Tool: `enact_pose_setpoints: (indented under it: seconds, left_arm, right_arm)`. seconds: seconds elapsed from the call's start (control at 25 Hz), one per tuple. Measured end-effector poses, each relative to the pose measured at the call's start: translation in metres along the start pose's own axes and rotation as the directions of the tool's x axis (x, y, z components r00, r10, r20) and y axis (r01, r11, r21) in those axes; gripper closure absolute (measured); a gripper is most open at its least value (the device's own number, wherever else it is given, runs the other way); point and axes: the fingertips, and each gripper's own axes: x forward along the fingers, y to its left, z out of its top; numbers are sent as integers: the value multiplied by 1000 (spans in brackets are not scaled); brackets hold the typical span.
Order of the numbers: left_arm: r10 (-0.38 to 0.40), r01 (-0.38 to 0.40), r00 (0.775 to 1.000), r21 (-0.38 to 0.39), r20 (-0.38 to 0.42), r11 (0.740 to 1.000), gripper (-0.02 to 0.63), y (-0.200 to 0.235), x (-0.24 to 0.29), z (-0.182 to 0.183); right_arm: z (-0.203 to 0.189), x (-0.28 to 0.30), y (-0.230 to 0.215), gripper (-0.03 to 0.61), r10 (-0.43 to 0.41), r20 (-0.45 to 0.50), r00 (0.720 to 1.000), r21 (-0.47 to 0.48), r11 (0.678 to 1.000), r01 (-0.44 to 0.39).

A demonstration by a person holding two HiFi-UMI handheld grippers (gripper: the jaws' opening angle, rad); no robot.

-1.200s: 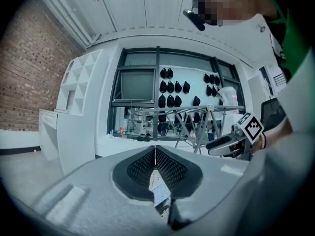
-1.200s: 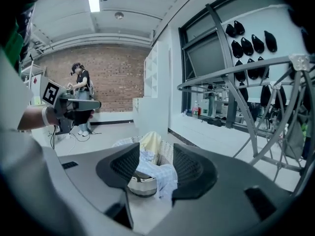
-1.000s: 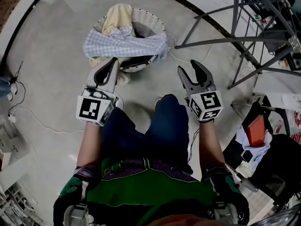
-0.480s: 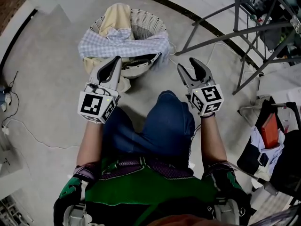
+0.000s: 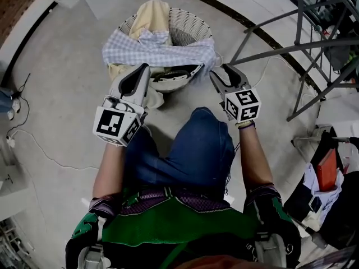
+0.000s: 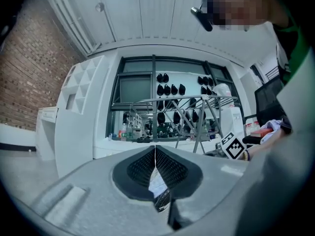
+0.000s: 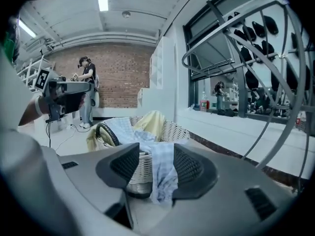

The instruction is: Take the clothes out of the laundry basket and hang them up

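Left gripper (image 5: 143,67), in my left hand: jaws pressed together, nothing pinched between them. Its tips lie over the near rim of the laundry basket (image 5: 188,22). Right gripper (image 5: 220,72), in my right hand: jaws spread, pads bare. Directly ahead of its tips, framed by the two pads in the right gripper view, hangs the end of a blue checked garment (image 5: 160,52), which is draped across the basket and over its rim. Whether either pad touches the cloth cannot be told. Beyond the checked garment, at the basket's far side, a pale yellow garment (image 5: 151,13) spills over the rim. To the right of the right gripper stands a grey metal drying rack (image 5: 298,45). Between and behind the two grippers is my knee (image 5: 202,144), clad in blue.
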Motion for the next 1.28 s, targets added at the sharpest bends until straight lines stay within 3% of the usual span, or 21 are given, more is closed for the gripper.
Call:
enact_pose_setpoints:
  seconds: [0.16,0.36,0.56,1.0,1.16,1.24,1.28]
  left_arm:
    - [15,-14,999,21,-41,1000,595,3,-1,-12]
    - [38,-35,996,37,-83,999,595,10,-4,-26]
    - [64,-61,991,26,-117,998,595,15,-4,-39]
    - [69,-65,988,30,-140,997,595,14,-4,-50]
    - [69,-65,988,39,-135,997,595,11,-3,-46]
    - [70,-65,989,42,-131,997,595,11,-3,-43]
    - [69,-64,990,43,-126,997,595,10,-2,-42]
  right_arm:
    - [-21,30,-8,363,46,-54,997,25,999,-45]
    - [-34,59,-17,351,63,-89,994,-11,998,-65]
    - [-36,74,-24,316,101,-76,992,-4,995,-102]
    - [-42,87,-22,284,377,-55,925,140,920,-366]
    - [-40,84,-16,375,398,-49,916,127,912,-390]
    - [-41,81,-16,479,385,-51,921,118,918,-377]
    - [-42,79,-16,498,375,-52,926,120,922,-367]
